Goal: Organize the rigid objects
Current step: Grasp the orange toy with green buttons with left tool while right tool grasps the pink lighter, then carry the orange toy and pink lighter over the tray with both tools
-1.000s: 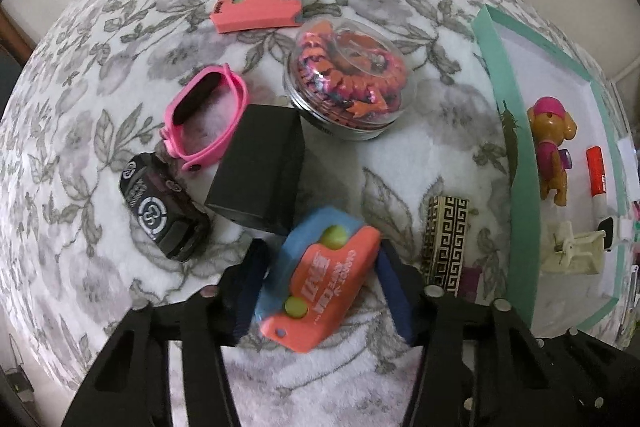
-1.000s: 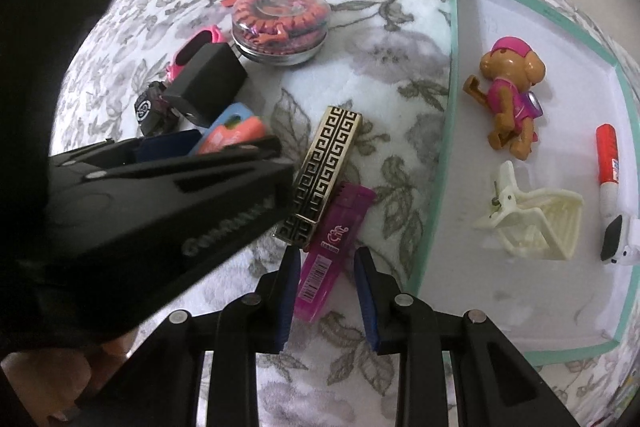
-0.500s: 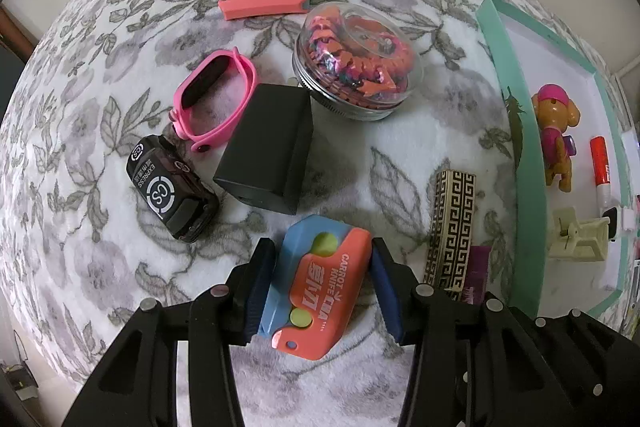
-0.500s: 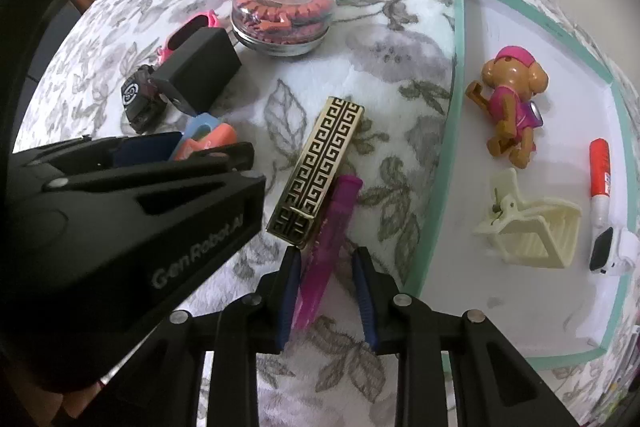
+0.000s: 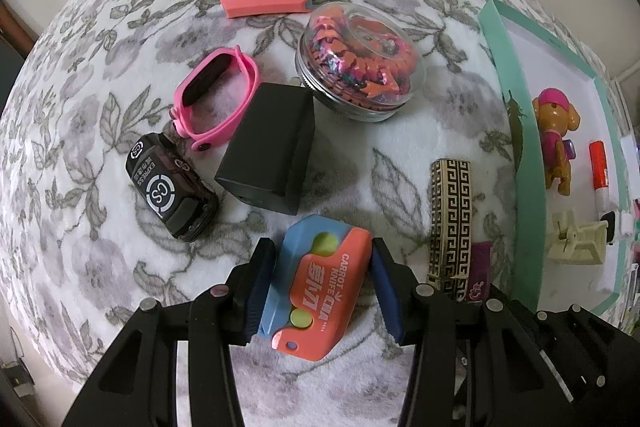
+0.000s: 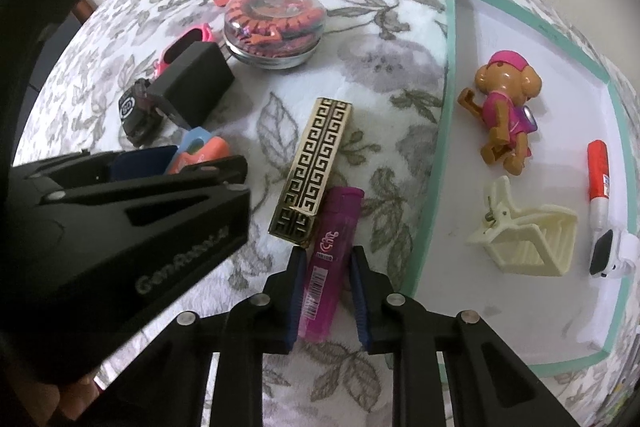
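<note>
- Left gripper (image 5: 322,279): jaws closed against the orange-and-blue plastic carrot knife (image 5: 320,285), on the floral cloth (image 5: 80,227).
- Right gripper (image 6: 326,291): jaws slightly apart, straddling the purple plastic lighter (image 6: 330,263) beside the teal-rimmed tray (image 6: 436,187).

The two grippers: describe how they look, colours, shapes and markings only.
The left gripper has matte black angular plastic arms with triangular cut-outs and round silver rivets; its fingers carry dark blue ribbed pads. The right gripper is built the same way: black arms, silver rivets, blue ribbed pads. In the right wrist view, the left gripper's black body bears grey lettering that looks like "GenRobot". No cables or sleeves show.
</note>
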